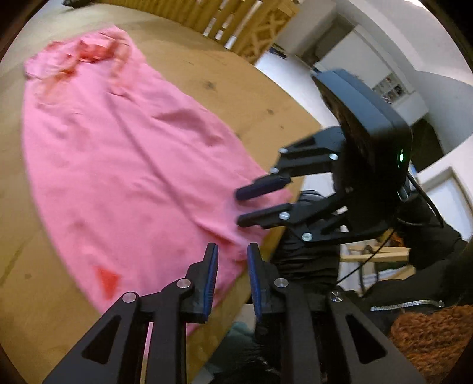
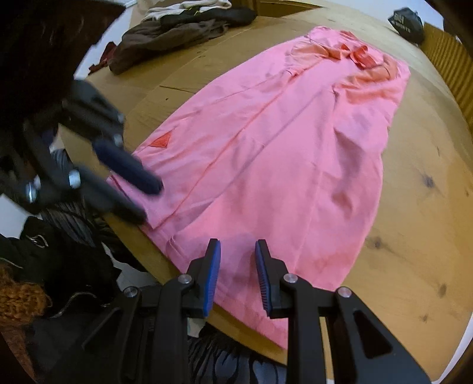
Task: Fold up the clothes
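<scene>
**Both grippers over near hem of pink garment**

Blue-padded fingers point(image 1: 210, 283) of the left gripper point(image 1: 232, 279) fill the bottom of the left wrist view. Jaws stand slightly apart, a narrow gap between the pads, nothing pinched. Through the gap: the near edge of the pink garment point(image 1: 124, 165) and the table edge below it.

Right gripper point(image 2: 238, 276), seen from its own camera: same posture, pads a little apart, no cloth between them. It hangs over the garment's near hem, close to the table edge. Whether the tips touch the fabric I cannot tell.

Each gripper shows in the other's view. Right gripper point(image 1: 245, 208) enters from the right in the left wrist view, fingers parted, tips over the hem corner. Left gripper point(image 2: 145, 201) enters from the left in the right wrist view, blurred, tips at the hem's other corner; contact unclear.

Pink garment point(image 2: 280, 141) lies spread flat and lengthwise on the wooden table point(image 2: 414, 192), running from the near edge toward the far side. A seam or fold line runs down its middle. Far end is bunched, with redder patches. A small red triangle patch point(image 2: 162, 142) sits near the hem on the left gripper's side.

Far left on the table: a pile of dark clothes point(image 2: 177, 26), well apart from the pink garment. A dark bag-like item point(image 2: 406, 20) sits at the far right.

Below the table edge: a person's dark clothing point(image 1: 307, 260) and an orange knit fabric point(image 1: 428, 336).
</scene>
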A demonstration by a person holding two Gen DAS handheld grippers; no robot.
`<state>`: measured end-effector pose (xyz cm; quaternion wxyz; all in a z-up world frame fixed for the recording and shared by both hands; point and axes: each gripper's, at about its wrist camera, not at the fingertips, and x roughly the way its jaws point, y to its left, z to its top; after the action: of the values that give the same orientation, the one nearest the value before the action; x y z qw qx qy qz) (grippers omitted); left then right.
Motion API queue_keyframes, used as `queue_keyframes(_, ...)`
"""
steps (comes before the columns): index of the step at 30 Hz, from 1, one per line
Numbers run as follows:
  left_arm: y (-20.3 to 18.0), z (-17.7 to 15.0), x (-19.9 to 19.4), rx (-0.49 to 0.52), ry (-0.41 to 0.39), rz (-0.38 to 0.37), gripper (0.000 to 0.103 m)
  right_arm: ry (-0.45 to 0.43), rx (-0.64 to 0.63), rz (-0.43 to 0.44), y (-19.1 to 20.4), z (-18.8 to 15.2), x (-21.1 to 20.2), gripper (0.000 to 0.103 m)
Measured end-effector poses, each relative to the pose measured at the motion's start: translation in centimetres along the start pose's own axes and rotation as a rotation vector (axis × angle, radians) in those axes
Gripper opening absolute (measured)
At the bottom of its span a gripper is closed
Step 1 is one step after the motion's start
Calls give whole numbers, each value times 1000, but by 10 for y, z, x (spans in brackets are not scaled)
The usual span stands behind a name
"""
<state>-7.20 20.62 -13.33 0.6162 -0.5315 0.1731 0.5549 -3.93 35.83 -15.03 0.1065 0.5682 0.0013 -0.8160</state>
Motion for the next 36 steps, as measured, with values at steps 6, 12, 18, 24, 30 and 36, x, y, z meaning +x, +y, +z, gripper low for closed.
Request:
queue_keyframes(6, -2, -3, -8, 22, -19, 71, 18, 64, -144, 16, 34, -5, 5, 24)
queue_keyframes(12, -3, 18, -2, 52, -58, 95, 18, -74, -27, 11, 1, 12, -52, 24)
queue_keyframes(18, -14, 60, 33, 129, -101, 139, 22, -229, 183, -188, -93, 93, -93, 24)
queue_keyframes(24, -21, 75, 77, 235, -6, 184, 21, -184, 180, -236, -160, 214, -52, 24)
queue_keyframes(30, -13, 73, 79, 246, 27, 121, 22, -5, 195, -300, -209, 263, 15, 25)
queue_keyframes(36, -7, 73, 75, 248, 15, 62, 22, 7, 270, -200, -222, 261, 36, 23)
